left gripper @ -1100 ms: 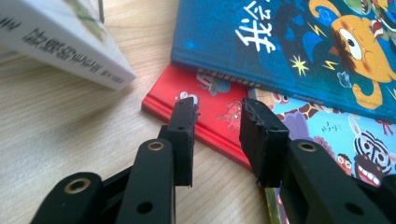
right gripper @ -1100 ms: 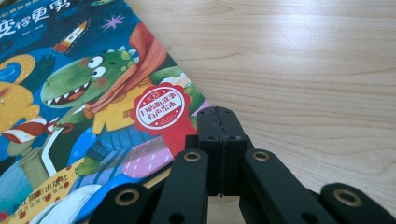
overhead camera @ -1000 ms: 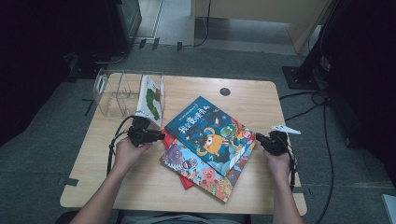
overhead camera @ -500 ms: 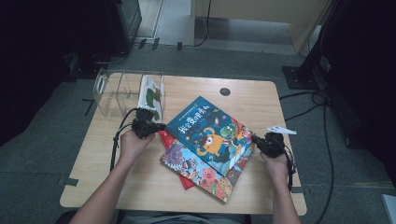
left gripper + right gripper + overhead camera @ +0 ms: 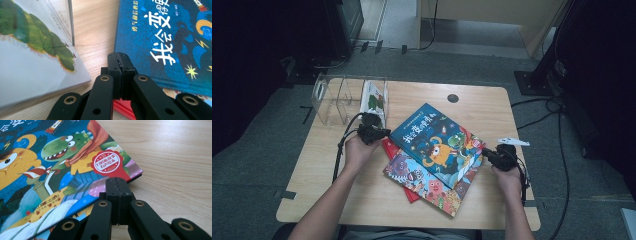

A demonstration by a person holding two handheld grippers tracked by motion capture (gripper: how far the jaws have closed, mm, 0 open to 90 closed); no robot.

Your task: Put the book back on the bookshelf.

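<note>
A blue picture book [image 5: 437,142] lies on top of a slanted stack, over a colourful book [image 5: 427,185] and a red book [image 5: 392,149]. My left gripper [image 5: 386,132] is shut with nothing between its jaws. Its tips [image 5: 121,58] rest at the blue book's [image 5: 170,37] left edge, and the red book [image 5: 121,110] shows beneath them. My right gripper [image 5: 485,153] is also shut and holds nothing. Its tips [image 5: 117,182] sit at the right corner of the blue book [image 5: 50,157], just below the red seal.
A clear book rack [image 5: 334,100] stands at the table's [image 5: 362,200] back left and holds a white caterpillar book [image 5: 373,100], close to my left gripper [image 5: 32,50]. A round cable hole [image 5: 453,98] is at the back. Bare wood [image 5: 175,157] lies right of the stack.
My left hand has moved away from the person and slightly right, up to the blue book's left edge beside the rack. The right hand has stayed at the book's right corner.
</note>
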